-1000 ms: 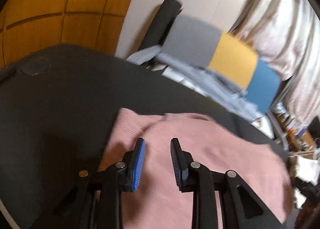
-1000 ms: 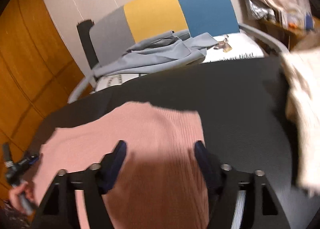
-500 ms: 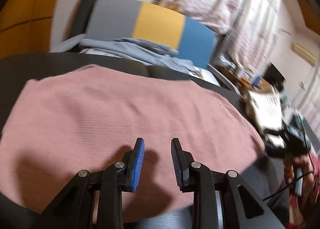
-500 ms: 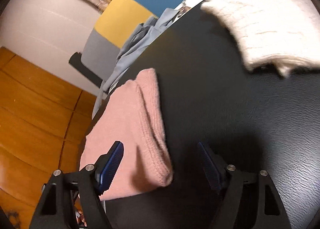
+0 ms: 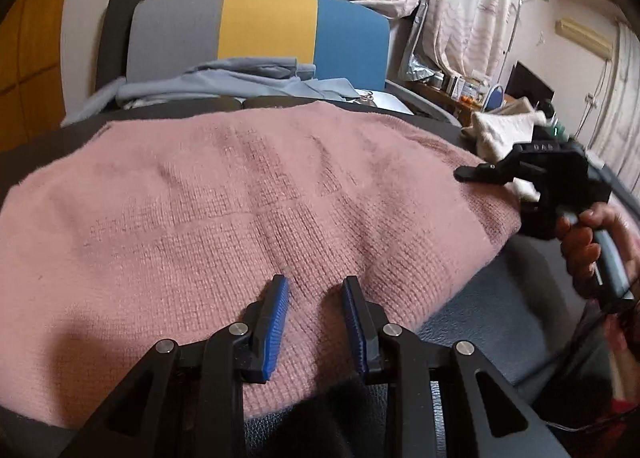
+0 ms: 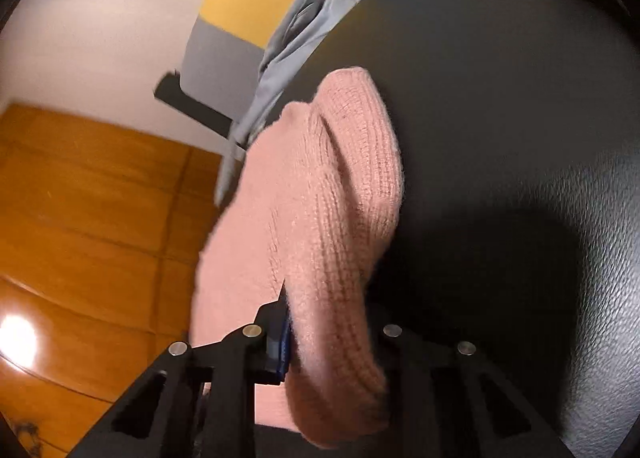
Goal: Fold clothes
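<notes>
A pink knit sweater (image 5: 240,197) lies folded on the black table (image 5: 460,314) and fills most of the left wrist view. My left gripper (image 5: 314,318) hovers over its near edge, blue pads apart, nothing between them. At the sweater's right edge sits my right gripper (image 5: 476,171), held by a hand (image 5: 580,234). In the right wrist view the right gripper (image 6: 324,338) is shut on the thick rolled edge of the pink sweater (image 6: 340,185). One blue pad (image 6: 284,338) shows; the knit hides the other.
A chair with a grey, yellow and blue back (image 5: 260,25) stands behind the table, with a grey-blue garment (image 5: 224,81) draped on its seat. A cream knit (image 5: 504,125) lies at the table's far right. Wood panelling (image 6: 80,197) is on the left.
My right gripper swung to the sweater's right edge and narrowed from wide open onto the rolled fold. My left gripper moved over the sweater's near edge with its pad gap unchanged.
</notes>
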A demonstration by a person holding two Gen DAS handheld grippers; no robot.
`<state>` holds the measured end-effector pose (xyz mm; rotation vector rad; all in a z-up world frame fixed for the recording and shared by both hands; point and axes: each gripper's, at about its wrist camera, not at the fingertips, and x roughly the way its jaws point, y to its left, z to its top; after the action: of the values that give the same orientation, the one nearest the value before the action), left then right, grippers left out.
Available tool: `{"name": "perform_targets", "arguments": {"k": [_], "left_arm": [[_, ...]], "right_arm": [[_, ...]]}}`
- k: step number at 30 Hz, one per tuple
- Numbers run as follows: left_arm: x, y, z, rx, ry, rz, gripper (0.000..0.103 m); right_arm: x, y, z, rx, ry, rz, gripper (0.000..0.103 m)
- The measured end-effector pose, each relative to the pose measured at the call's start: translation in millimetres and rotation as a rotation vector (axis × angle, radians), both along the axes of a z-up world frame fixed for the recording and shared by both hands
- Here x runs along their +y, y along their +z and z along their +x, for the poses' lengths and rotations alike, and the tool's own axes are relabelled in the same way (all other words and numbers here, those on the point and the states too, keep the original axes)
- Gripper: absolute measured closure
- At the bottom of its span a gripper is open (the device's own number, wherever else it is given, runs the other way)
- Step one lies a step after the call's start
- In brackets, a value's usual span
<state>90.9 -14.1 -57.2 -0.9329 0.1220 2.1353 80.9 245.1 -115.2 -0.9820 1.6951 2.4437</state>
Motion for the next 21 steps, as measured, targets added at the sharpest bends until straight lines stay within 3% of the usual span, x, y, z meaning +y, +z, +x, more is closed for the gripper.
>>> {"name": "perform_targets", "arguments": {"k": [3, 6, 12, 14, 15, 16, 19, 21], "left_arm": [[-21, 10, -11, -0.023, 0.038, 0.067, 0.075], [-61, 19, -27, 0.018, 0.179, 0.084, 0.075], [-161, 3, -65, 0.02, 0.472, 0.045, 0.075], [-189, -16, -76, -0.06, 0.509, 0.086, 0.076], [-201, -22, -78, -0.081, 0.483, 0.156, 0.076], [-208, -25, -75, -0.069, 0.469, 0.198, 0.076], [-213, -29, -69, -0.043, 0.452, 0.218, 0.076], [-210, -30, -66, -0.013, 0.447, 0.202, 0.076]], "right_arm": [[5, -8, 5, 0.033, -0.045, -0.132, 0.079], [6, 0, 7, 0.079, -0.068, -0.224, 0.081], [-24, 69, -28, 0.143, -0.004, -0.188, 0.084], [-40, 96, -47, 0.163, 0.028, -0.157, 0.088], [-52, 109, -57, 0.172, 0.05, -0.136, 0.089], [-63, 121, -67, 0.181, 0.072, -0.115, 0.089], [-102, 154, -99, 0.195, 0.152, -0.052, 0.089], [-142, 153, -124, 0.169, 0.23, -0.012, 0.097]]}}
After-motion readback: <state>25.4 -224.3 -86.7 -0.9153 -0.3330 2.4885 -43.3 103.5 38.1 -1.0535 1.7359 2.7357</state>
